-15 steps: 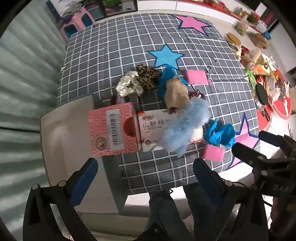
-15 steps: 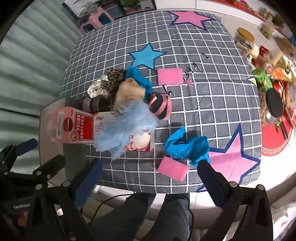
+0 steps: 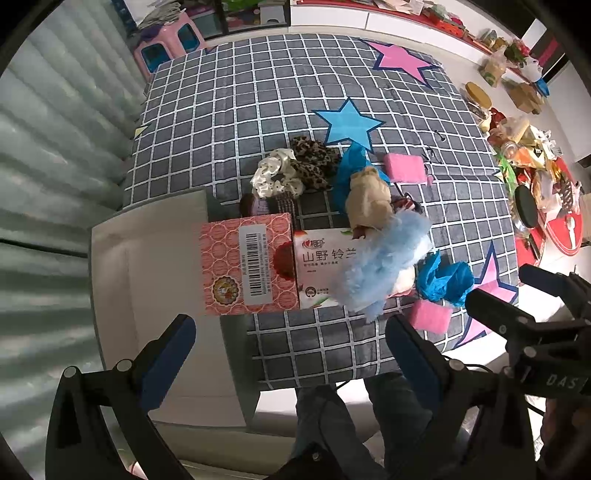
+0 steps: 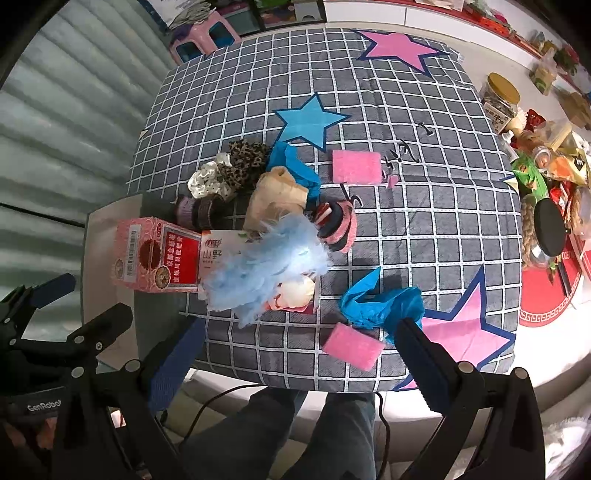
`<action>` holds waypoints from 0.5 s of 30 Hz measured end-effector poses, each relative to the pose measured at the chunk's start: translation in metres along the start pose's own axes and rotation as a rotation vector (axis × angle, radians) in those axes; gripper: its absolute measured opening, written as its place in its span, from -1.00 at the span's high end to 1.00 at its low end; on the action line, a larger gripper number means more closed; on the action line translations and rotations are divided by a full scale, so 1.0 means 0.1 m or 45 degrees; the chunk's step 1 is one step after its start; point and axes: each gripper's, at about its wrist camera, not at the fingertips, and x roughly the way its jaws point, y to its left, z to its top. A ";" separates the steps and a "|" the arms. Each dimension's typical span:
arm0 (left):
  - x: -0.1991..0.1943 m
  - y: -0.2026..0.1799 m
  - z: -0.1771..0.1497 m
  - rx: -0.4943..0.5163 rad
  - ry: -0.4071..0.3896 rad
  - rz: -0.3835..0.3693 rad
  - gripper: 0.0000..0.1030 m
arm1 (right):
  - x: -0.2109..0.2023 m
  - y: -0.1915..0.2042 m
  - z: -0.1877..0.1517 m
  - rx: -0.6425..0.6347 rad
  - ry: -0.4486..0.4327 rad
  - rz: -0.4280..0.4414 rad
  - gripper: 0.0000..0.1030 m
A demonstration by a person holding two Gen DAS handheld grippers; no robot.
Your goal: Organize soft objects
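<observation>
Nothing moved, blue feathery fluff (image 4: 269,258) beyond open right gripper (image 4: 295,354)

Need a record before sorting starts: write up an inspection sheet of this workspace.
Surface: grey checked cloth with pink and blue stars, over a table.
Job's things: two pink sponges, two crumpled blue cloths, light blue feathery piece, beige pouch, leopard scrunchie, white dotted scrunchie, striped pink-and-dark knit, all loose on the cloth.
Clutter: pink carton and white carton side by side at the left edge.
Grippers: left gripper and right gripper both open, empty, above the near edge.
Cables: one dark cable by the person's legs.
Surroundings: pink stool, jars and packets on the floor at right.
</observation>
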 end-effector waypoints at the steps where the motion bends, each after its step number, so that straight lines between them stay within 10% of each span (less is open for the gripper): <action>1: 0.00 0.01 0.00 -0.003 0.003 0.000 -0.99 | 0.00 0.01 0.01 -0.003 0.000 0.003 -1.00; 15: 0.01 0.05 -0.03 0.002 0.010 0.014 -0.99 | 0.03 0.06 0.02 -0.021 -0.057 -0.033 -1.00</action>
